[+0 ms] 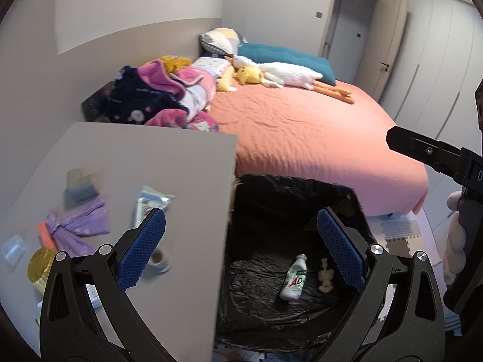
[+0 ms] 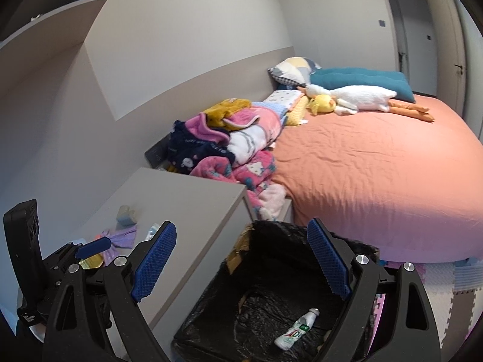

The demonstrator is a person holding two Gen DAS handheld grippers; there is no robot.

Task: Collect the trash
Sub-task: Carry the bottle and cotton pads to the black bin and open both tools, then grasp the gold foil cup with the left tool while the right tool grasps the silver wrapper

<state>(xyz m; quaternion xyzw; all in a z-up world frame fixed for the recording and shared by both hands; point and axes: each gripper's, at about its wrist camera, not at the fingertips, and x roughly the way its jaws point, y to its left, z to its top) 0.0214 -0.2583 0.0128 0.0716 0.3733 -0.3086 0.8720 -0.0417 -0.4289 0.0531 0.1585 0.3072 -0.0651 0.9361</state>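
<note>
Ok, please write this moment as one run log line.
left tool: open, empty | right tool: open, empty | white plastic bottle: lying in black-lined bin | purple wrapper: on grey table

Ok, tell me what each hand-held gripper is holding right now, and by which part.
Nothing is held. The left hand-held gripper and right hand-held gripper are both open and empty above the bin, where a bottle lies.

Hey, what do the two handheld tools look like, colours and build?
Both match: the left tool and right tool have black plastic arms with triangular cut-outs, silver round bolts at the pivots, and blue fingers with a cross-hatched textured surface. A fuzzy white glove or sleeve shows behind the right tool.
</note>
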